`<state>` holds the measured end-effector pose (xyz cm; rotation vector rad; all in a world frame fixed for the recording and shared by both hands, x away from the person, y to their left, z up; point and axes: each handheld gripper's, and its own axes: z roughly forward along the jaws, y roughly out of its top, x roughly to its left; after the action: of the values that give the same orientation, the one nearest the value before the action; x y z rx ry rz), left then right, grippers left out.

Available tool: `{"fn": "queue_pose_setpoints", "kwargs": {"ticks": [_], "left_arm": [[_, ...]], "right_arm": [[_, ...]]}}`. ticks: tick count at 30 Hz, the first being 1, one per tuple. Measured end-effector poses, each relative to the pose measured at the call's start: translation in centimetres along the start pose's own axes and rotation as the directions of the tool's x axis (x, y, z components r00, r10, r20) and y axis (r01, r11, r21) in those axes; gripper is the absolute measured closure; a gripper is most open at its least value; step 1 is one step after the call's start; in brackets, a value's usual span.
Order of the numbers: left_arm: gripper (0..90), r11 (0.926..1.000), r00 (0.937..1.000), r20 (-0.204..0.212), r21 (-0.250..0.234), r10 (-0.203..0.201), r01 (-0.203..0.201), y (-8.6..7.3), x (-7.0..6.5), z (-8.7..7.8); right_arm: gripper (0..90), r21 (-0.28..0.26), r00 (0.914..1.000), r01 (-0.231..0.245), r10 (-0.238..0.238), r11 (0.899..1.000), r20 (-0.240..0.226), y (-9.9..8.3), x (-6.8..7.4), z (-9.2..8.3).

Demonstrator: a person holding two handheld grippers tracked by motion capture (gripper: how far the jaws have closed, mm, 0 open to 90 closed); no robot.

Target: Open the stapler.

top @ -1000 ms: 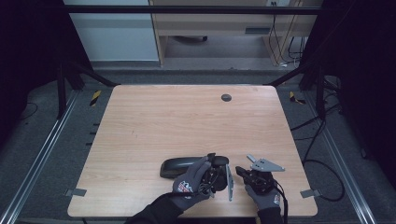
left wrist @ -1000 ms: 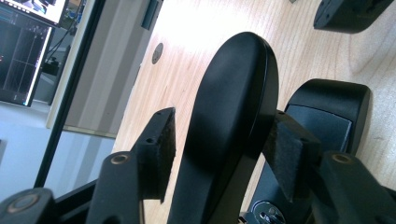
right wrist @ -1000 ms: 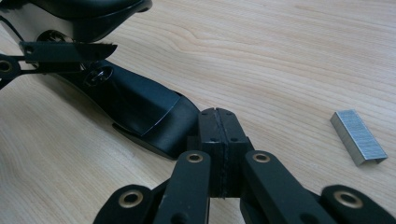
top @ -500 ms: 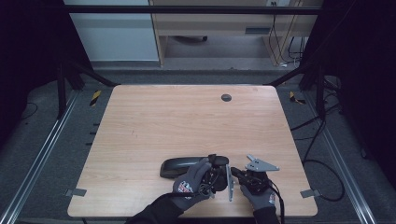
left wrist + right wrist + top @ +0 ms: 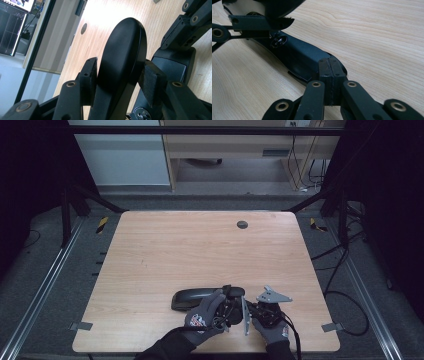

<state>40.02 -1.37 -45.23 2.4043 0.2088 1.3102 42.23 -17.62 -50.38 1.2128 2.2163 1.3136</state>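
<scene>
Dim room, pale wooden table (image 5: 165,250). Little had changed since earlier. At the near edge, the left tool (image 5: 117,75) gripped a black oblong case (image 5: 192,296); beside it, the right tool (image 5: 329,82) was closed, seemingly empty.

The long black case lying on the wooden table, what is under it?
Under the long black case is bare light wooden table. Its right end is covered by the gloved left hand and left gripper.

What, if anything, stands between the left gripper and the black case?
Nothing visible does: the fingers of the left gripper press on both sides of the black case, on its raised part.
</scene>
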Motion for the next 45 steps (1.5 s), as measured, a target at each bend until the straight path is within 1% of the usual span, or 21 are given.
{"fn": "queue_pose_setpoints", "kwargs": {"ticks": [3,5,9,12,13,15,20,21,22,25,29,32,36,38,45], "left_arm": [[51.4,1.0,1.0,0.001,-0.003,-0.003,0.003,0.0,0.2,-0.1],[51.4,0.9998,0.9998,0.003,-0.009,-0.018,0.018,-0.1,0.3,-0.2],[51.5,0.9996,0.9997,0.006,-0.015,-0.024,0.024,-0.1,0.5,-0.3],[51.6,0.9994,0.9996,0.005,-0.021,-0.029,0.03,-0.2,0.6,-0.4],[51.6,0.9989,0.9993,0.006,-0.026,-0.038,0.038,-0.2,0.7,-0.5],[51.7,0.9991,0.9993,0.008,-0.024,-0.036,0.036,-0.3,0.8,-0.6],[51.9,0.9974,0.9981,0.008,-0.039,-0.061,0.061,-0.5,1.4,-1.0],[52.0,0.9957,0.997,0.011,-0.05,-0.077,0.078,-0.5,1.5,-1.0],[52.1,0.995,0.9964,0.012,-0.054,-0.084,0.084,-0.6,1.6,-1.1],[52.3,0.9936,0.9954,0.013,-0.061,-0.095,0.095,-0.7,2.0,-1.4],[52.4,0.9924,0.9945,0.016,-0.066,-0.103,0.104,-0.8,2.3,-1.6],[52.4,0.9925,0.9946,0.016,-0.066,-0.103,0.103,-0.8,2.3,-1.7],[52.5,0.9917,0.9943,0.015,-0.072,-0.106,0.107,-0.9,2.4,-1.8],[52.5,0.9896,0.993,0.016,-0.082,-0.117,0.118,-1.0,2.6,-1.8],[52.5,0.9875,0.991,0.021,-0.084,-0.132,0.133,-1.1,2.9,-2.0]], "right_arm": [[90.0,-0.003,0.9999,-0.007,0.007,1.0,-0.008,0.0,0.0,0.0],[90.0,0.001,0.9999,-0.009,0.009,1.0,-0.013,0.0,0.0,0.2],[90.0,0.013,0.9998,-0.013,0.013,1.0,-0.016,-0.1,0.0,0.4],[90.0,0.011,0.9999,-0.006,0.006,1.0,-0.015,-0.1,0.0,0.4],[90.0,0.011,0.9999,-0.008,0.008,1.0,-0.014,-0.1,0.0,0.4],[90.0,0.01,0.9999,-0.007,0.007,1.0,-0.013,-0.1,0.1,0.4],[90.0,0.007,0.9998,-0.01,0.01,1.0,-0.016,-0.1,0.1,0.5],[90.0,0.005,0.9998,-0.009,0.009,1.0,-0.016,-0.1,0.1,0.5],[90.0,0.003,0.9999,-0.005,0.005,1.0,-0.016,-0.1,0.1,0.5],[90.0,0.002,0.9999,-0.002,0.002,1.0,-0.017,-0.1,0.1,0.6],[90.0,0.001,0.9997,0.003,-0.003,1.0,-0.024,0.0,0.3,0.6],[90.0,0.001,0.9996,0.012,-0.012,1.0,-0.026,0.0,0.4,0.7],[90.0,0.001,0.9996,0.01,-0.01,1.0,-0.027,0.0,0.4,0.8],[90.0,0.0,0.9995,0.009,-0.009,1.0,-0.03,0.0,0.4,0.8],[90.0,0.0,0.9991,0.015,-0.015,1.0,-0.039,0.1,0.7,0.9]]}}
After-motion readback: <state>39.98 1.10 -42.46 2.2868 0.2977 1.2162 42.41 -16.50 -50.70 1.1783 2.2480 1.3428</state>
